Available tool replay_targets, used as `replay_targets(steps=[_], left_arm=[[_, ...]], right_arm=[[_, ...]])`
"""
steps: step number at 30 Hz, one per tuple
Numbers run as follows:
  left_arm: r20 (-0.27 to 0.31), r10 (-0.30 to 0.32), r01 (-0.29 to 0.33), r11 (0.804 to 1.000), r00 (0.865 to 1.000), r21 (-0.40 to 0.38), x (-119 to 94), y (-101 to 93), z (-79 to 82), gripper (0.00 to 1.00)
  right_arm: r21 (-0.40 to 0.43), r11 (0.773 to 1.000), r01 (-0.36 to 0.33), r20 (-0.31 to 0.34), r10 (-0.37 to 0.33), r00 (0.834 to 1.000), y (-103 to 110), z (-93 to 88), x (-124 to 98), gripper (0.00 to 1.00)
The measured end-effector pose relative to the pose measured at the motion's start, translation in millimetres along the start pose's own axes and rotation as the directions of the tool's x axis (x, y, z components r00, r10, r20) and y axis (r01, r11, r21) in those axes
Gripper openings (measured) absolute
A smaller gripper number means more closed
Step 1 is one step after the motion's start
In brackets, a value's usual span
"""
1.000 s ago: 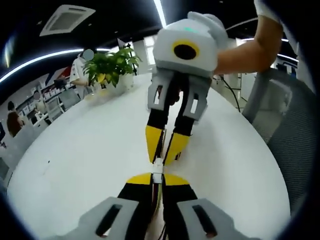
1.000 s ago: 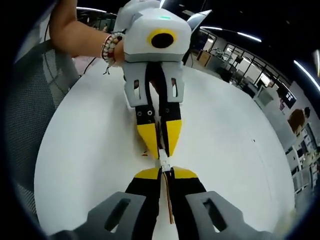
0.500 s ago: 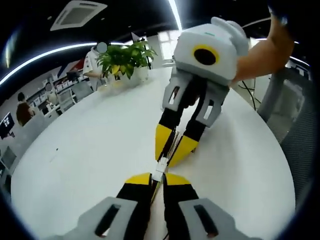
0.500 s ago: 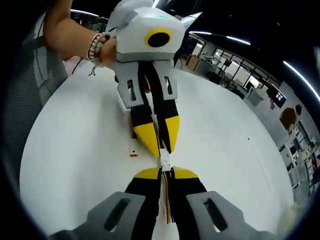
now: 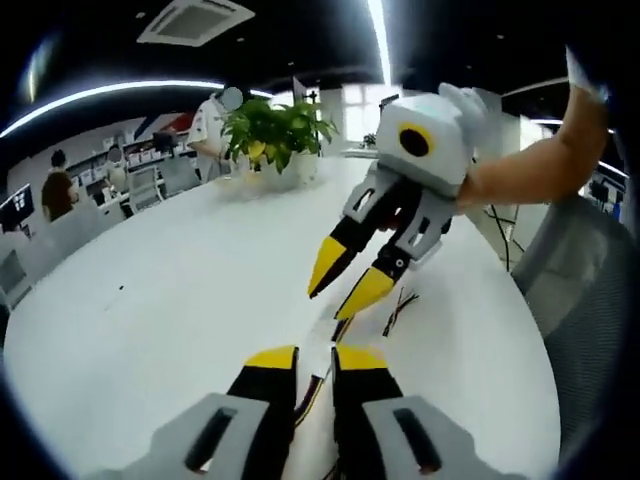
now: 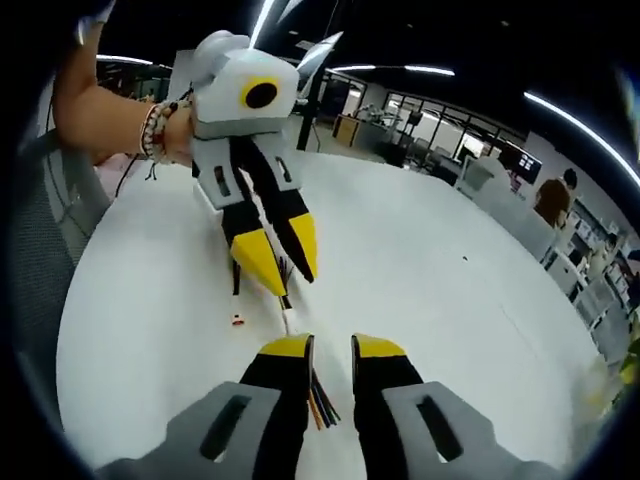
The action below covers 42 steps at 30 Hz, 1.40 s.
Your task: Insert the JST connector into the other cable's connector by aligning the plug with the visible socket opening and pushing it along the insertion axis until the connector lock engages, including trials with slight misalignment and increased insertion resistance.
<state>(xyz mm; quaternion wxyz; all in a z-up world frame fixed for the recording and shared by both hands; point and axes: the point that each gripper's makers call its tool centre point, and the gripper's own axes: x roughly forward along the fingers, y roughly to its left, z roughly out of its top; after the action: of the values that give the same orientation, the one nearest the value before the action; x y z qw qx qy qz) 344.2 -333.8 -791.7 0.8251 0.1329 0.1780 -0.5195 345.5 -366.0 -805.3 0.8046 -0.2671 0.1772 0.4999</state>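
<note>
In the left gripper view, the left claw (image 5: 313,362) stands with its 2 yellow-tipped jaws parted and nothing between them. The cable (image 5: 318,388) lies on the white desk (image 5: 170,290) under the gap, its wires running along the jaw axis from 6 o'clock toward 12; its connector is too small to make out here. The right claw (image 5: 340,283) comes in from 1 o'clock, jaws spread, above loose wire ends (image 5: 402,305) at 3 o'clock of the centre. A potted plant (image 5: 270,135) stands at 11 o'clock.

In the right gripper view, the right claw (image 6: 331,348) is parted and holds nothing. Multicoloured wires (image 6: 318,400) lie between its jaws, long axis 6 to 12, ending in a small white connector (image 6: 288,316) on the desk (image 6: 420,260) just ahead. The left claw (image 6: 285,258) hangs at 11 o'clock, jaws apart, tips near that connector. A tiny red piece (image 6: 237,320) lies at 9 o'clock.
</note>
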Motion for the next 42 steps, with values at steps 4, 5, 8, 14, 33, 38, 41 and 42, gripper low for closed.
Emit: replay_targets(steps=[4,5,8,14,33,38,41,42], left_arm=[[0.04,0.006,-0.002,0.996,0.999,-0.094,-9,2.6,10.9,0.11],[0.055,0.022,-0.016,0.994,0.998,-0.105,-12,5.3,15.3,0.11],[0.068,0.016,-0.008,0.993,0.998,-0.12,-19,3.6,23.8,0.13],[0.026,0.045,-0.042,0.993,0.999,-0.113,-35,-3.1,20.9,0.14],[-0.089,0.059,-0.068,0.992,0.994,-0.107,-38,-31.2,-26.9,0.16],[-0.116,0.074,-0.091,0.985,0.99,-0.148,-25,-29.3,-49.7,0.15],[-0.121,0.071,-0.091,0.983,0.99,-0.161,-20,-30.7,-58.1,0.14],[-0.127,0.073,-0.094,0.982,0.989,-0.162,-18,-31.0,-60.9,0.14]], right_arm=[[0.028,0.999,0.024,0.015,-0.024,1.0,-2,11.0,-10,0.13],[0.033,0.999,0.028,0.02,-0.028,0.999,-2,14.8,-12,0.13],[0.056,0.997,0.046,0.038,-0.048,0.998,-1,25.8,-18,0.12],[0.079,0.997,0.009,0.045,-0.012,0.999,17,31.7,-31,0.1],[0.118,0.992,-0.045,-0.085,0.055,0.995,48,-17.9,-29,0.08],[0.091,0.993,-0.076,-0.111,0.086,0.99,59,-26.6,-14,0.09],[0.088,0.994,-0.067,-0.138,0.079,0.987,57,-33.2,-8,0.1],[0.087,0.994,-0.063,-0.143,0.075,0.987,56,-34.4,-8,0.1]])
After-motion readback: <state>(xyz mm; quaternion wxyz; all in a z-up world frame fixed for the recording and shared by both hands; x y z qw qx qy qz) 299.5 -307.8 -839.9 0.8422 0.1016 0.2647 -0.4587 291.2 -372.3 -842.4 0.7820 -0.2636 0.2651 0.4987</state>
